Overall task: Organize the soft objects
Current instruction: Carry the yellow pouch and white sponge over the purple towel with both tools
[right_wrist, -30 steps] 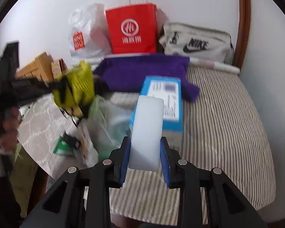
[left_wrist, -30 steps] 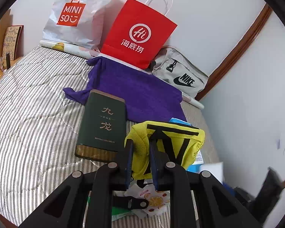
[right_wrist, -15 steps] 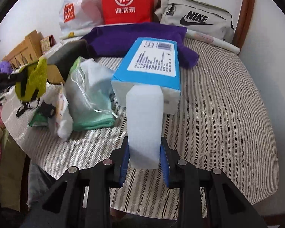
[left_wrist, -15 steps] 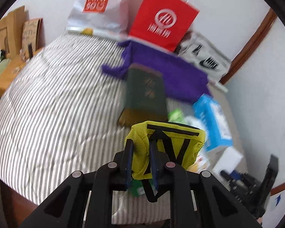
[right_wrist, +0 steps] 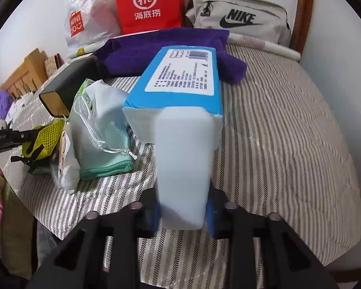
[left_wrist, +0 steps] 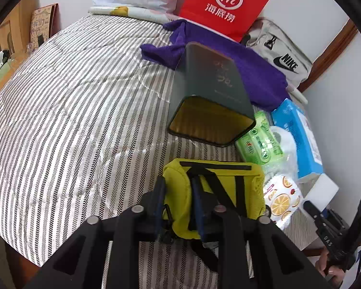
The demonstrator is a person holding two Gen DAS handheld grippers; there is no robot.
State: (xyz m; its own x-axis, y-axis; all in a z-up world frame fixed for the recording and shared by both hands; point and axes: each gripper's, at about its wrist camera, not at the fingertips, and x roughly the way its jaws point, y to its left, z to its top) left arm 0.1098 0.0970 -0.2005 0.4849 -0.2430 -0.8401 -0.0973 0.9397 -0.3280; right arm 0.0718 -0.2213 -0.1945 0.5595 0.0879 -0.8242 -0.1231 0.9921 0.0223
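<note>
From the left wrist, the left gripper (left_wrist: 178, 202) has the yellow fabric pouch with black straps (left_wrist: 214, 185) between its jaws, which are opening, low over the striped bed (left_wrist: 60, 110) beside a dark green tin (left_wrist: 209, 94). From the right wrist, the right gripper (right_wrist: 183, 214) clamps a white foam block (right_wrist: 183, 166), its far end against a blue tissue box (right_wrist: 180, 82).

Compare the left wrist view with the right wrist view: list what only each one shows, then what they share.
Only the left wrist view: the left gripper up close, its jaws opening with the yellow pouch between them, and the dark green tin's open gold end.

Only the right wrist view: the right gripper shut on the white foam block, and the mint cloth in a clear bag.

Both: the striped bed, purple towel, blue box, red paper bag and Nike bag.
</note>
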